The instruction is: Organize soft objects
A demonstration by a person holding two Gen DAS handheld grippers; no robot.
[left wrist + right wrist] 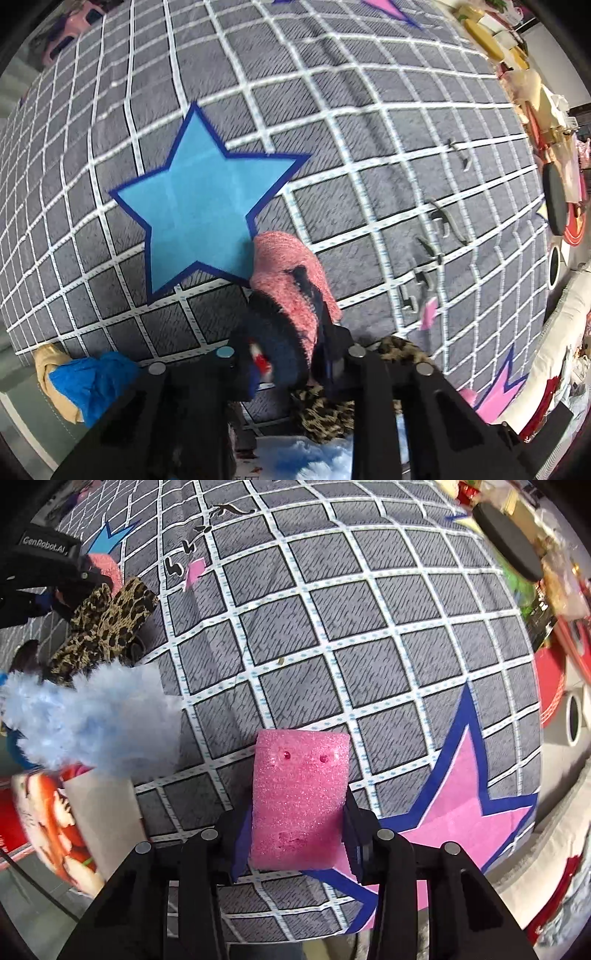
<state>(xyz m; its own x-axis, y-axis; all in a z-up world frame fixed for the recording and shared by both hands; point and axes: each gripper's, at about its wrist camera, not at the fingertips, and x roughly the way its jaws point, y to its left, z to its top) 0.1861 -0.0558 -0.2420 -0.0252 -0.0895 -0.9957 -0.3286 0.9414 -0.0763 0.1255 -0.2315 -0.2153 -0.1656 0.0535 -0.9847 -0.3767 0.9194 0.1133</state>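
I can't see the bottom of the sock (pixel 291 291) because my left fingers (pixel 334 354) hide it. The leopard cloth (pixel 325 417) is half hidden too. My left gripper (pixel 291 363) is squeezed tight on the pink and dark sock, which sits at 5 o'clock from the blue star (pixel 195 206) on the gray rug (pixel 369 147). My right gripper (pixel 295 838) is squeezed on the pink sponge (pixel 299 797), at 9 o'clock from the pink star (pixel 458 812). The fluffy blue thing (pixel 92 716) is blurry.
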